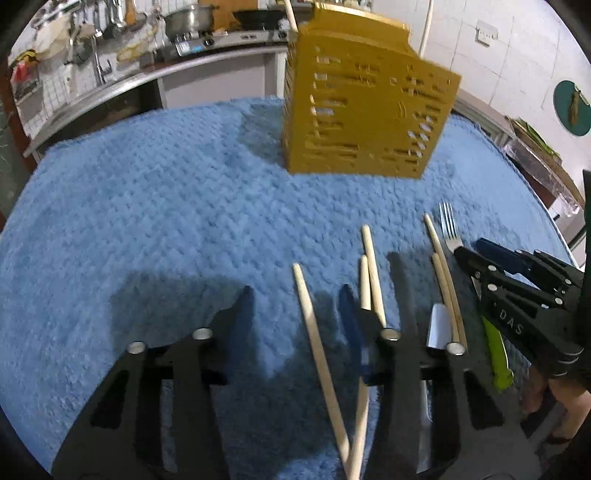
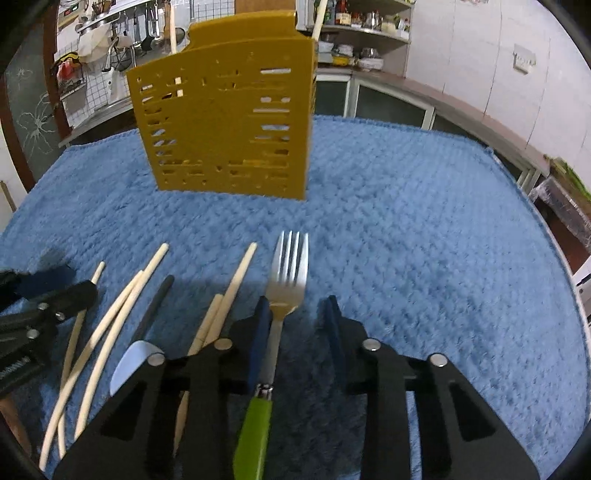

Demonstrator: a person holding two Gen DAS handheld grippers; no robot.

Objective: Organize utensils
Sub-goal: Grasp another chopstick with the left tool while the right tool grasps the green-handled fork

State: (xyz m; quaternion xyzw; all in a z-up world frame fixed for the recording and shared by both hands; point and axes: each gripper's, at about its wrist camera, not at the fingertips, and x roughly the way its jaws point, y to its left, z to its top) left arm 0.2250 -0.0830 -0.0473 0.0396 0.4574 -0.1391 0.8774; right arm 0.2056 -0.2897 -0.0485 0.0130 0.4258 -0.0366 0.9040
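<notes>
A yellow slotted utensil holder (image 1: pixel 365 107) stands upright on the blue towel (image 1: pixel 147 221), with two chopsticks in it; it also shows in the right wrist view (image 2: pixel 229 129). My left gripper (image 1: pixel 295 306) is open just above several loose wooden chopsticks (image 1: pixel 317 350). My right gripper (image 2: pixel 297 317) is open; its left finger sits against the neck of a fork (image 2: pixel 288 273) with a green handle. The fork lies flat, tines toward the holder. A knife (image 2: pixel 147 325) with a black handle lies among the chopsticks (image 2: pixel 122 314). My right gripper also shows in the left wrist view (image 1: pixel 469 251).
The towel covers the whole table; its right edge (image 2: pixel 535 206) is near a clear box. A kitchen counter with pots and hanging tools runs behind the table (image 1: pixel 192 22). The towel is bare left of my left gripper and right of the fork.
</notes>
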